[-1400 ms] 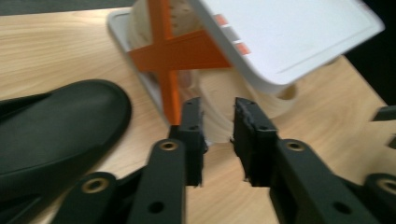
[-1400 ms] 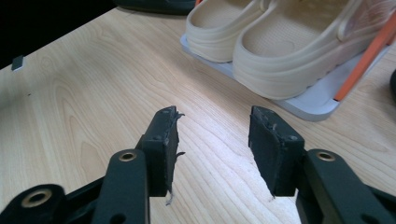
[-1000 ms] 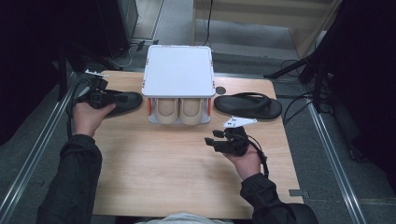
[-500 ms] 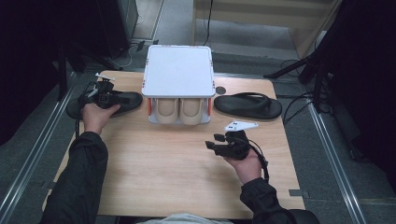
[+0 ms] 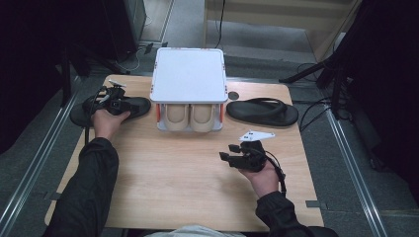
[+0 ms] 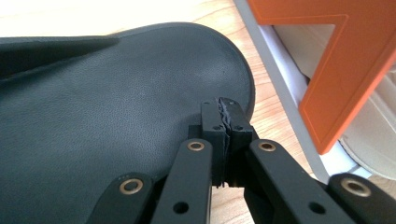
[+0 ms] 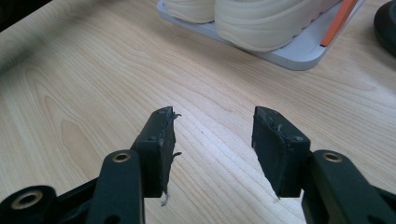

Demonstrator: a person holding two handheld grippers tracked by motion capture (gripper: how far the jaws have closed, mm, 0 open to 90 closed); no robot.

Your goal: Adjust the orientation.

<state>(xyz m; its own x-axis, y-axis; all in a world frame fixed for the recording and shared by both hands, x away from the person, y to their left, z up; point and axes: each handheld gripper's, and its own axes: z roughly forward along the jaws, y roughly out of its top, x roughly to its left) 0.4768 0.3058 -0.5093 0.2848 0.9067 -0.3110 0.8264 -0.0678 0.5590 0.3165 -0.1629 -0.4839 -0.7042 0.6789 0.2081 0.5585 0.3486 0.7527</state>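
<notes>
The person is working on the black sandal that is lying at the far left of the table, just left of the white-topped shoe rack. Over the last second the left hand has been coming down onto it. In the left gripper view the left gripper is now sitting low over the rounded end of the sole nearest the rack's orange side post. Its jaws are pressing flat together, and whether they are nipping a sliver of the sandal's edge I cannot tell, since nothing is showing between them. The sandal itself is lying about where it lay a second ago, so I judge that it isn't being carried anywhere yet. The hand looks to be settling in for a grip or a nudge toward the rack. The right gripper is staying put over bare wood at the near right, in front of the pair of cream shoes on the rack's lower shelf. Its jaws have just been opening and are standing well apart with nothing between them (ready, by the look of it, for whatever is coming next). The second black sandal is waiting untouched at the far right, just beside the rack.
</notes>
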